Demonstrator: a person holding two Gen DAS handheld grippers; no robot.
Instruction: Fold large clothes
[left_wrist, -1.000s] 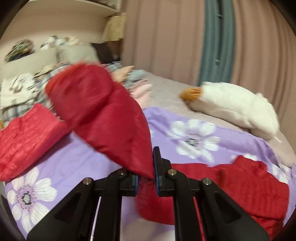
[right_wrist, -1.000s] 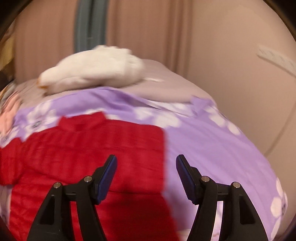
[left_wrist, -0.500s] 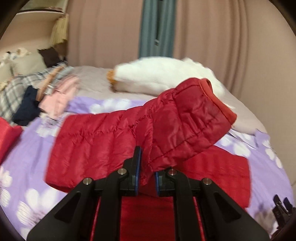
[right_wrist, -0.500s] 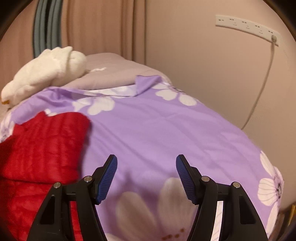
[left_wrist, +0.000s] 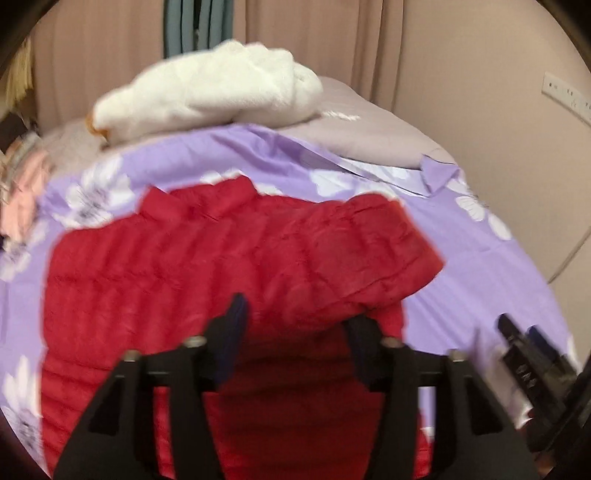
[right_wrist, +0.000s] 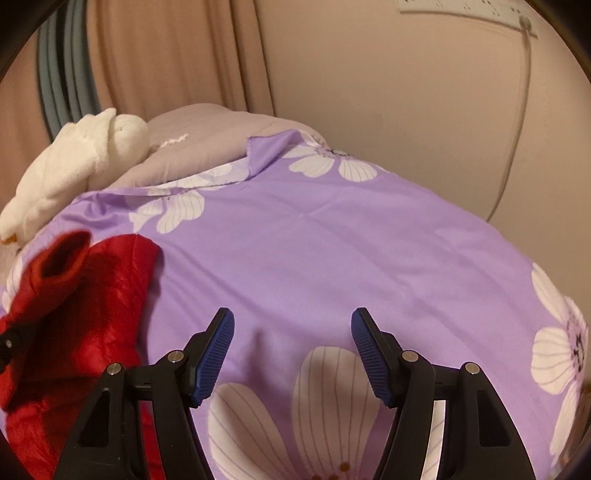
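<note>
Item: red quilted jacket (left_wrist: 207, 266), lying on the purple floral bedspread (right_wrist: 332, 236) toward its left side, one sleeve (left_wrist: 369, 251) laid across the body, which I read as a fold being set down. My left gripper (left_wrist: 295, 332) is opening over the sleeve, pads not pressing it. My right gripper (right_wrist: 291, 354) hangs apart and empty over bare bedspread, clear of the jacket, seemingly waiting.

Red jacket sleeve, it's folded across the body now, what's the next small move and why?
Probably draw the left tongs back clear: they are opening with the sleeve draped over the red jacket. The right tongs hang open over bare purple cover.
</note>
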